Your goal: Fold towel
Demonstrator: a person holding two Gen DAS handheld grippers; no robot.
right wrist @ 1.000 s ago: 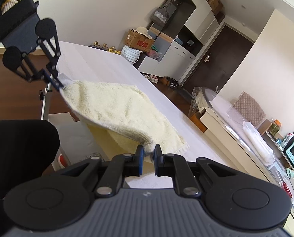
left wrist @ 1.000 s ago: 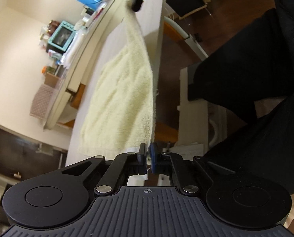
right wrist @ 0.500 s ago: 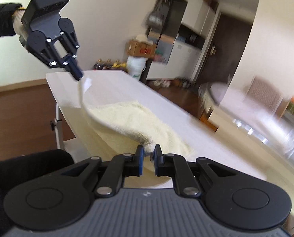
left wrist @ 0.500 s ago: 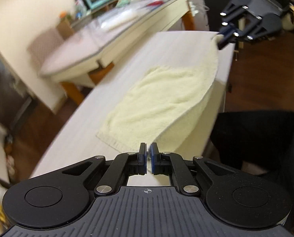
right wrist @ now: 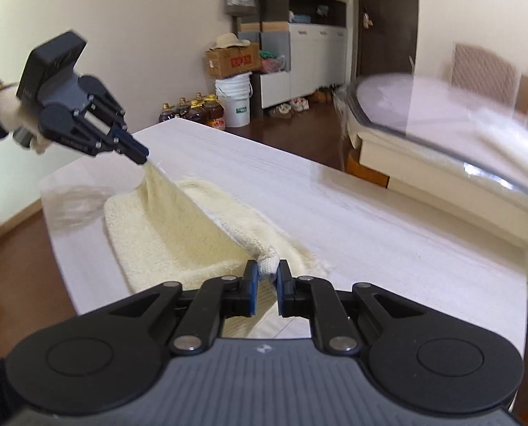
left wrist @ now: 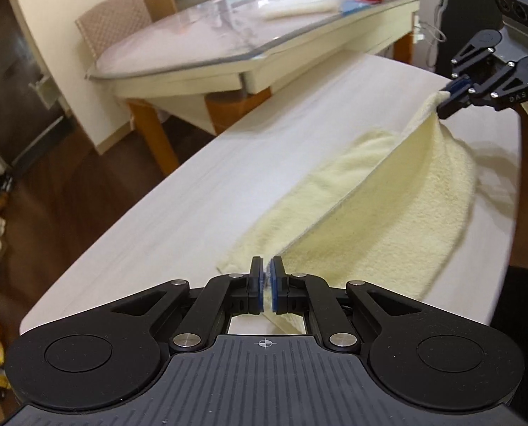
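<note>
pinching fluffy cream towel [left wrist: 388, 220] corners, both hand-held grippers, left [left wrist: 267, 289] and right [right wrist: 266, 285], clamped.

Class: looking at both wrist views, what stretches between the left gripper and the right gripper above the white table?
The towel's raised edge runs from left gripper to right gripper; both views show it.

Soft, even indoor light — glare on the glass tabletop [left wrist: 249, 32], motion blur there, fisheye bending at the edges.
</note>
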